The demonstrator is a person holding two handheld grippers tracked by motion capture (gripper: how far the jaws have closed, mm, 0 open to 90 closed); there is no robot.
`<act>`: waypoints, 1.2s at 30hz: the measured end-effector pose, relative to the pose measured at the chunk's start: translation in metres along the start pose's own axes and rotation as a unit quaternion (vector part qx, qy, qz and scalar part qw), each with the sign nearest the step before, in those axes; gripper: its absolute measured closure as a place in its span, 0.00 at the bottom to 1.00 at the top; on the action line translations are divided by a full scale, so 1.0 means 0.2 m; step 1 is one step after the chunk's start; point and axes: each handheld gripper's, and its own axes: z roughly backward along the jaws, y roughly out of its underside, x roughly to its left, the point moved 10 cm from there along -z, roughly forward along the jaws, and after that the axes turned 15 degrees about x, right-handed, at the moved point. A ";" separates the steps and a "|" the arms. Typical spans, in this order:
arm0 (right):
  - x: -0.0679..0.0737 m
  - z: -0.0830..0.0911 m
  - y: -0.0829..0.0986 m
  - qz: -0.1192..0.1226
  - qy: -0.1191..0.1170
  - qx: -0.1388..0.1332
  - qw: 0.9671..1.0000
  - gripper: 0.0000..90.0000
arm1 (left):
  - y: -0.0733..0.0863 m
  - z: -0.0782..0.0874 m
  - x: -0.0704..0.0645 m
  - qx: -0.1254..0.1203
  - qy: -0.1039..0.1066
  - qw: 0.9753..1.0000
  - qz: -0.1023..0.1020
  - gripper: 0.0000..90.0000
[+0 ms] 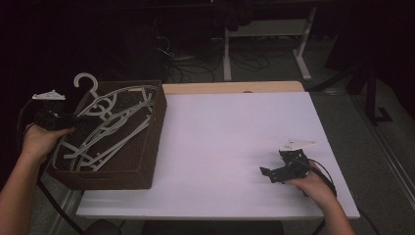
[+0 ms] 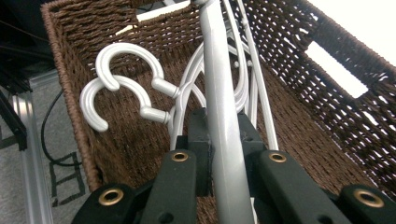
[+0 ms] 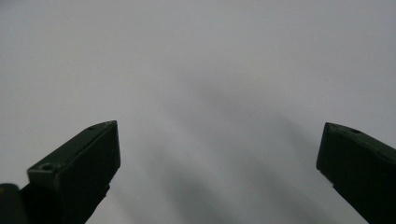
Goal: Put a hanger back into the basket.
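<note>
Woven brown basket (image 1: 147, 147) at the table's left edge, heaped with white plastic hangers (image 1: 115, 125). Left gripper (image 2: 224, 154) inside it, jaws pressed onto one grey-white hanger bar (image 2: 219, 93); two hooks (image 2: 121, 93) lying against the basket wall. Right gripper (image 1: 274, 172) low over the bare white table (image 1: 235, 137), well apart from the basket, jaws spread wide, holding nothing.

One basket (image 1: 147, 147), several hangers (image 1: 112, 122), two grippers.
</note>
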 end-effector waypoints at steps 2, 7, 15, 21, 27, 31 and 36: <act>0.00 0.00 0.00 0.003 0.000 0.000 1.000 0.00 | 0.00 -0.03 0.00 0.010 0.002 1.000 -0.003 0.90; 0.00 0.01 0.00 0.002 0.001 -0.002 1.000 0.00 | 0.03 -0.10 -0.01 0.026 0.007 1.000 -0.006 0.88; 0.00 0.01 -0.01 0.005 0.000 -0.005 1.000 0.00 | 0.03 -0.08 0.02 0.009 -0.005 1.000 0.024 0.52; 0.01 0.02 -0.02 0.008 -0.001 -0.008 1.000 0.00 | -0.02 -0.05 -0.11 -0.022 0.037 0.999 0.020 0.42; 0.02 0.05 -0.05 0.015 -0.002 -0.014 1.000 0.00 | -0.08 -0.05 -0.34 -0.047 0.086 0.995 -0.006 0.34; 0.02 0.09 -0.07 0.021 -0.003 -0.022 1.000 0.00 | -0.12 -0.05 -0.51 -0.069 0.114 0.991 -0.027 0.29; 0.04 0.17 -0.13 0.031 -0.007 -0.038 0.999 0.00 | -0.15 -0.05 -0.72 -0.093 0.143 0.984 -0.053 0.23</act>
